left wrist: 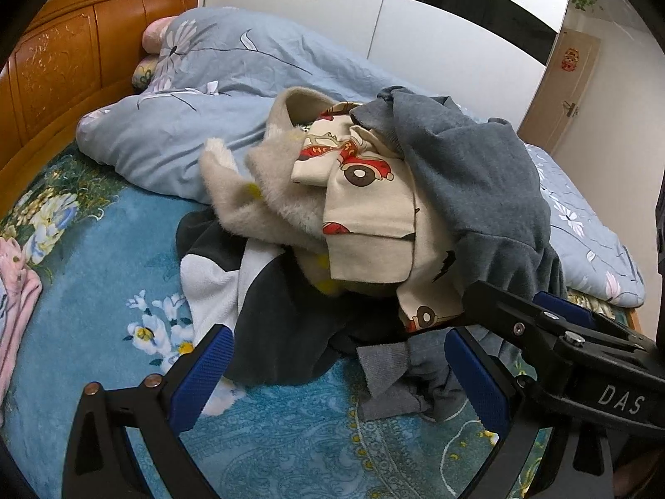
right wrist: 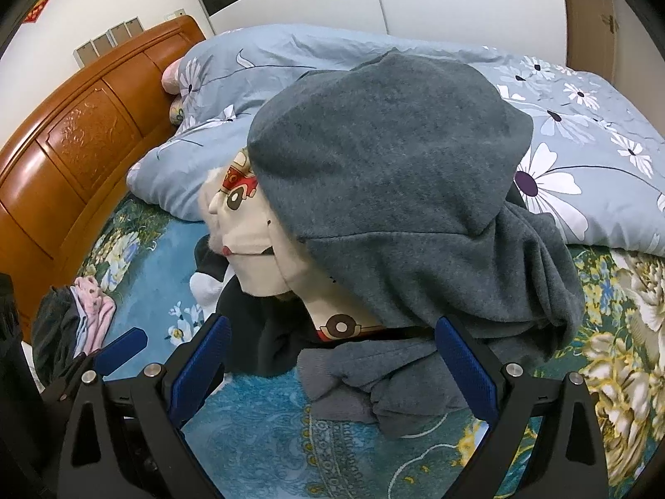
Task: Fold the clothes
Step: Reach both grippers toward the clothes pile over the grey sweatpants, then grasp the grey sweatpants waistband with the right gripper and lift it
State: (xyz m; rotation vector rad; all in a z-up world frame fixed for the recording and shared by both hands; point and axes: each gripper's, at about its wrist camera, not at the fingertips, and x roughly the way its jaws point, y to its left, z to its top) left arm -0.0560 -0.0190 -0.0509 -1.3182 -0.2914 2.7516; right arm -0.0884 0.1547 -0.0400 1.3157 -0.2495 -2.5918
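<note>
A heap of unfolded clothes lies on the teal floral bedsheet (left wrist: 104, 274). On top of the heap is a grey-blue hoodie (right wrist: 386, 174), which also shows at the right in the left wrist view (left wrist: 469, 174). Under it are a cream garment with red cars (left wrist: 370, 203), a fuzzy beige garment (left wrist: 253, 195) and a dark garment with white patches (left wrist: 274, 316). My left gripper (left wrist: 341, 378) is open just in front of the heap, holding nothing. My right gripper (right wrist: 332, 374) is open close beside it, with a grey sleeve (right wrist: 374, 378) lying between its fingers, untouched.
A light blue flowered quilt (right wrist: 582, 145) is bunched behind the heap. The wooden headboard (left wrist: 62, 62) runs along the left. Pink and dark garments (right wrist: 83, 320) lie at the left edge of the bed. A white wardrobe (left wrist: 436, 29) and a door (left wrist: 561, 83) stand beyond.
</note>
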